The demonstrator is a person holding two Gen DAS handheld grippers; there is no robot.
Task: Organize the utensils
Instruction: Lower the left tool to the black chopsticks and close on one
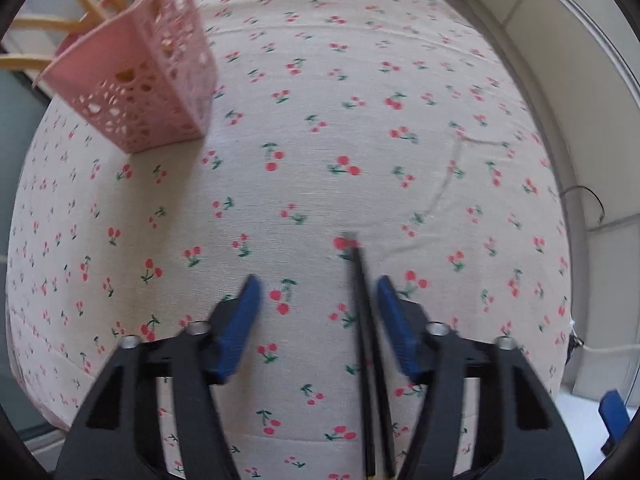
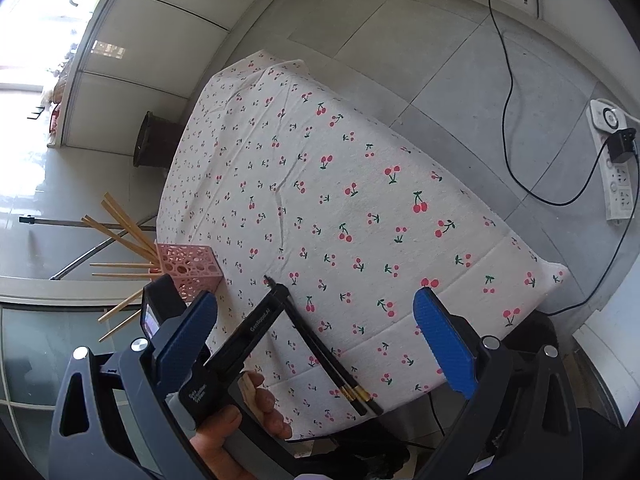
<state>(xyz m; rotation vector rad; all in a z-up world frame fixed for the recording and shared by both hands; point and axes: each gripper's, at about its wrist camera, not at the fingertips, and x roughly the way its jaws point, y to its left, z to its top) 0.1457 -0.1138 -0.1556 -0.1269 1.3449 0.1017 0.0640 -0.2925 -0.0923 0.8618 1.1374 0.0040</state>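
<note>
Black chopsticks (image 2: 320, 348): one pair, thin, dark, gold bands near the thick end; lying side by side on the tablecloth near the front edge, thick ends reaching that edge, tips pointing inward.

Left gripper (image 1: 316, 292): blue pads spread wide, lowered over the chopsticks (image 1: 366, 344), which pass just inside the right-hand pad; contact with that pad not discernible.

Right gripper (image 2: 316, 308): blue pads spread wide, nothing between them, raised above the front edge.

Left hand (image 2: 244, 420): wrapped round the handle of the left gripper, seen from the right wrist view.

Pink basket (image 1: 140, 80): square, perforated sides, upright near the far left corner of the table; light wooden chopsticks (image 2: 124, 236) fanning out of its top.

Tablecloth (image 1: 360, 100): pale pink, red cherry print with green stems, a few creases, draped over the table edges.

Room: grey tiled floor (image 2: 440, 60); white power strip (image 2: 614, 160) with black plug and black cable (image 2: 508, 80) on it; bright window at one side.
</note>
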